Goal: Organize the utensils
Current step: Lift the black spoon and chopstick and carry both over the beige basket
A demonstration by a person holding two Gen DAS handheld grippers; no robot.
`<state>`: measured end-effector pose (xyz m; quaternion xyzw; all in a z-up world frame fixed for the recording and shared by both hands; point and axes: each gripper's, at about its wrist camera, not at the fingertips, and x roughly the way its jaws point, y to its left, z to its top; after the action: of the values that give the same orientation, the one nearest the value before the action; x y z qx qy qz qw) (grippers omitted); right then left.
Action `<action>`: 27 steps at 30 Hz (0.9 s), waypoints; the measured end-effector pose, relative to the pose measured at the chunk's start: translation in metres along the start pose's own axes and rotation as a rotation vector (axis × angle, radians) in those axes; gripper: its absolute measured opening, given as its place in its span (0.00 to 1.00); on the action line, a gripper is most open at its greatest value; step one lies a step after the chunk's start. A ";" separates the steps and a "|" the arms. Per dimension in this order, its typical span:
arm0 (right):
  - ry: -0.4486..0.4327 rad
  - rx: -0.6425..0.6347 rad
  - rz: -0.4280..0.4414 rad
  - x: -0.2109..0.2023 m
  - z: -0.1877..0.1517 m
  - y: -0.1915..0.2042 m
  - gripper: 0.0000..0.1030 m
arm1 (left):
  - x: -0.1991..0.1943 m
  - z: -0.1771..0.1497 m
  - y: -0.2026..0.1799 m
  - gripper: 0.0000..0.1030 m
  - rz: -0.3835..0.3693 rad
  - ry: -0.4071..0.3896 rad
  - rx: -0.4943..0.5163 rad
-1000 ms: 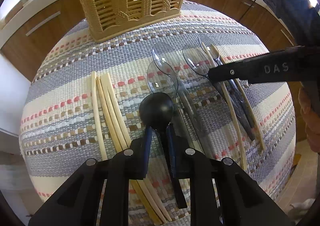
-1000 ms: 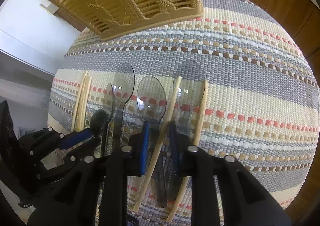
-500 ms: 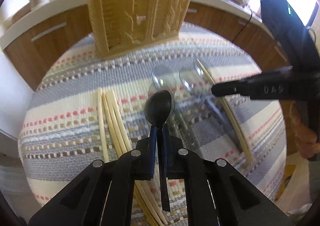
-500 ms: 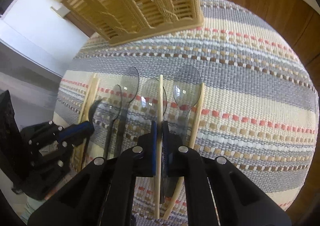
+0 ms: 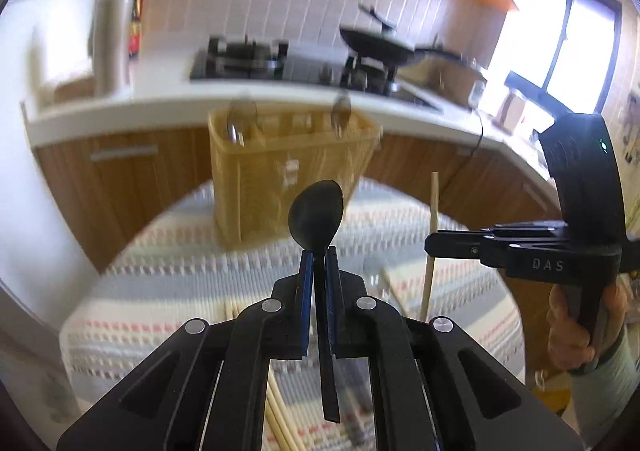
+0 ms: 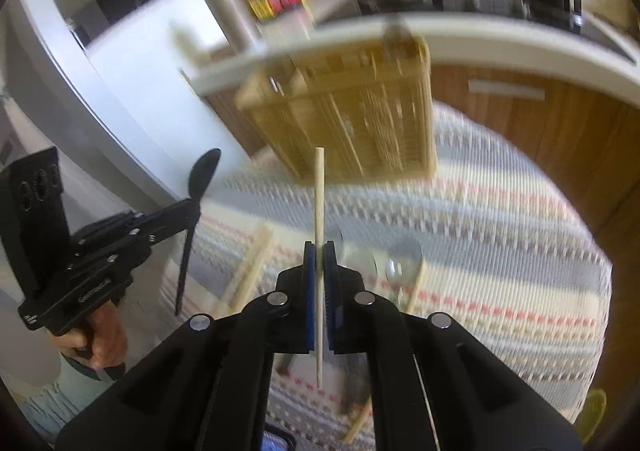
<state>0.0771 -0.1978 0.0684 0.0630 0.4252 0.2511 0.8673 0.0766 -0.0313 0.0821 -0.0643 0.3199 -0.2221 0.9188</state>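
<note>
Left hand-held gripper [image 5: 319, 257] is clamped on a black spoon [image 5: 316, 211]. Right hand-held gripper [image 6: 319, 251] is clamped on a chopstick [image 6: 319, 187]. Both are above the striped mat [image 6: 480, 235], near the basket [image 5: 288, 167].

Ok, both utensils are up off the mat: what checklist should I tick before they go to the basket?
1. Left hand-held gripper shut on black spoon: ok.
2. Right hand-held gripper shut on wooden chopstick: ok.
3. Both clear of striped mat: ok.
4. Yellow slatted basket upright: ok.
5. Free compartment for each: cannot tell, blurred.
</note>
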 end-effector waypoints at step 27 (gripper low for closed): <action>-0.438 -0.086 -0.158 -0.041 0.160 0.004 0.03 | 0.048 0.109 0.030 0.04 0.091 -0.449 -0.001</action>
<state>0.1777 -0.1976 0.1991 0.0455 0.2194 0.1807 0.9577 0.1883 -0.0289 0.1327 -0.0981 0.1102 -0.1603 0.9760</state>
